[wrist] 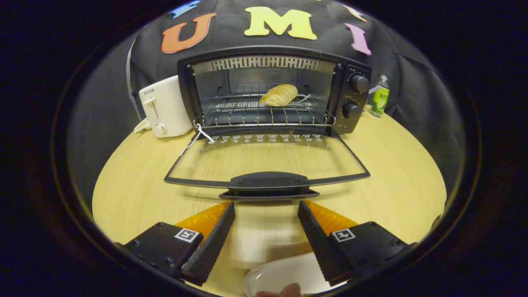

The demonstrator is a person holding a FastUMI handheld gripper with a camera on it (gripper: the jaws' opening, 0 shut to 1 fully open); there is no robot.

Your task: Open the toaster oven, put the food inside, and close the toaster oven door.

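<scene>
The black toaster oven (272,93) stands at the back of the round wooden table with its glass door (266,163) folded down flat toward me. A golden bread roll (279,95) lies on the wire rack (264,111) inside. The door's black handle (269,183) sits just ahead of my fingertips. My gripper (267,212) is open, nothing between its two black toothed fingers (214,243). A white plate (284,276) lies below and between the fingers, with a fingertip of a person's hand (284,291) at its near rim.
A white pop-up toaster (165,107) stands to the left of the oven, touching its side. A green drink bottle (380,97) stands to the right of the oven near the table's back edge. Bare wooden table (404,177) lies on both sides of the door.
</scene>
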